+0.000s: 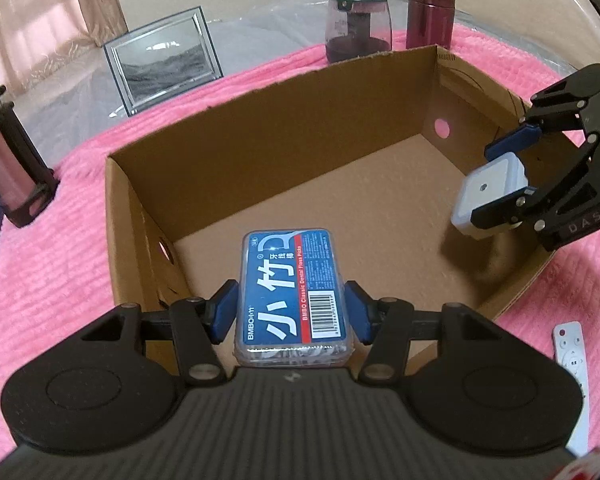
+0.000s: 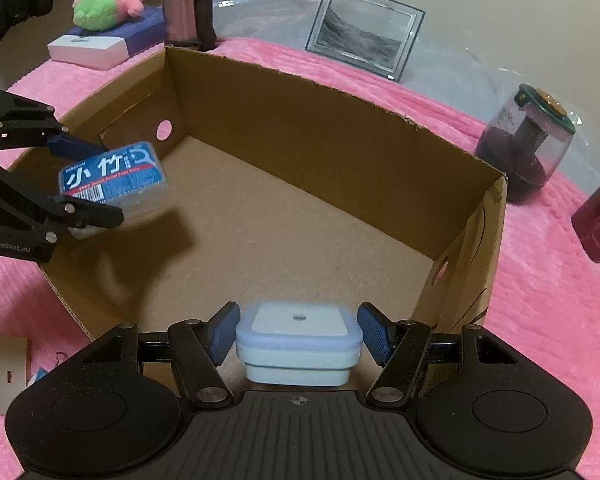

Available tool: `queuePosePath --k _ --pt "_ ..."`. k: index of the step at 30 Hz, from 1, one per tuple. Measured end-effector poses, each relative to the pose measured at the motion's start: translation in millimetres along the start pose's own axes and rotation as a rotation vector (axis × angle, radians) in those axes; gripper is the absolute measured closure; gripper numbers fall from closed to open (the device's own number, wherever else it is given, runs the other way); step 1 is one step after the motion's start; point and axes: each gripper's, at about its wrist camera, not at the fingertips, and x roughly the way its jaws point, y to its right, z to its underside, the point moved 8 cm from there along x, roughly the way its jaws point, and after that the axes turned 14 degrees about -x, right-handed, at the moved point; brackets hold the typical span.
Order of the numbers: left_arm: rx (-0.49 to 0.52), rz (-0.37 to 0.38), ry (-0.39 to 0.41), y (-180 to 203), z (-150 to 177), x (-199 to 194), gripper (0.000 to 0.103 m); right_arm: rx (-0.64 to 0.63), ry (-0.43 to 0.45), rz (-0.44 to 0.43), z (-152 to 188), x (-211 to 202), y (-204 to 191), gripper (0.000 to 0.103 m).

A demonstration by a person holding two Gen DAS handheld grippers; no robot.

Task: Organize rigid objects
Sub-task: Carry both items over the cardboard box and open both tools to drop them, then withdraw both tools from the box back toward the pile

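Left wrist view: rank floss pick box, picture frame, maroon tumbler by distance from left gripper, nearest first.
1. Blue dental floss pick box, clamped in the left gripper.
2. Silver picture frame, far left beyond the cardboard box.
3. Maroon metal tumbler, far right.

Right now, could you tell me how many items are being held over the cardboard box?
2. The blue floss pick box is clamped in the left gripper over the cardboard box, and the pale square container is clamped in the right gripper over its other side.
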Motion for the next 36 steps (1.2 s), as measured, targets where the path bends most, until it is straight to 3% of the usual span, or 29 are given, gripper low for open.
queuePosePath --k 5,11,21,29,36 --pt "-0.029 0.004 -0.013 -2.4 0.8 3.5 0.051 0.011 0.024 -0.005 -2.7 -1.0 -1.5 0.041" --pt "-0.054 -0.002 0.040 -5.2 -0.6 -9.6 0.051 0.056 0.115 0.027 -5.8 -20.2 0.4 0.041" --pt "-0.145 0.020 0.195 1.4 6.5 -89.6 0.051 0.133 0.343 0.116 -0.1 -118.8 -31.7 0.041" --pt "-0.185 0.023 0.275 22.6 55.3 -154.2 0.051 0.193 0.436 0.159 39.8 -180.0 -79.1 0.041" --pt "-0.214 -0.022 0.312 27.8 114.8 -188.6 0.051 0.251 0.436 0.169 92.5 -193.3 -131.6 0.041"
